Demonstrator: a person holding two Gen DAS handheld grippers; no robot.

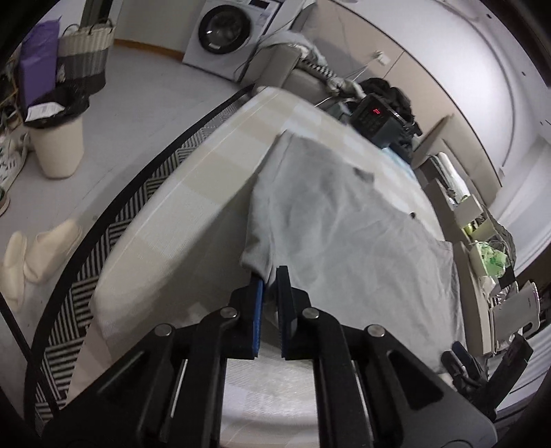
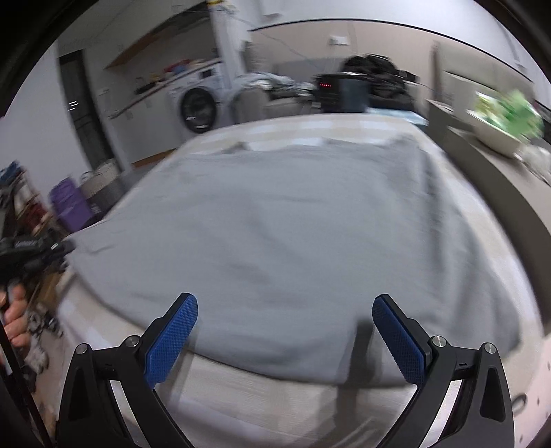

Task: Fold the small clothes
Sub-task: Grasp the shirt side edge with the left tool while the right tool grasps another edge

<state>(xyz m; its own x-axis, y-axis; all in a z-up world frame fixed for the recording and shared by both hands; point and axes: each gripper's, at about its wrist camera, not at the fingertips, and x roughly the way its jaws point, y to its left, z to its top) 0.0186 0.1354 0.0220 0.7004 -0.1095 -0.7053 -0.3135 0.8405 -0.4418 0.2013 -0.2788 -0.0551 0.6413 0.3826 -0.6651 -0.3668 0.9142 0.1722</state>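
I see the grey garment (image 1: 344,227) spread flat on the table (image 1: 179,213), its long axis running straight out ahead of my left gripper (image 1: 270,275) from the near edge to the far one. From the right wrist camera it fills the tabletop ahead of the jaws (image 2: 275,220), near hem just beyond the fingertips, far edge lying short of the table's far rim. I cannot tell neck from hem in either view.

My left gripper points down at a slant towards the table, and its jaws are together, clamped on the near left corner of the garment; a lifted fold of cloth rises from between the blue pads (image 1: 259,310) and drapes away beyond the jaws. My right gripper (image 2: 284,306) also slants downward, jaws wide apart with nothing between them; the garment's near edge lies just past the tips, not touching the pads (image 2: 172,344). Off to the left of those jaws, a hand (image 2: 15,320) grips the other tool's black handle.

The table has a pale beige cloth top. Left of the left jaws, on the floor, lie a striped rug (image 1: 103,241), white slippers (image 1: 31,255) and a cream bin (image 1: 58,144). Far beyond the jaws stand a washing machine (image 1: 227,31) and a dark appliance with a red display (image 1: 378,117). The right view is motion-blurred.
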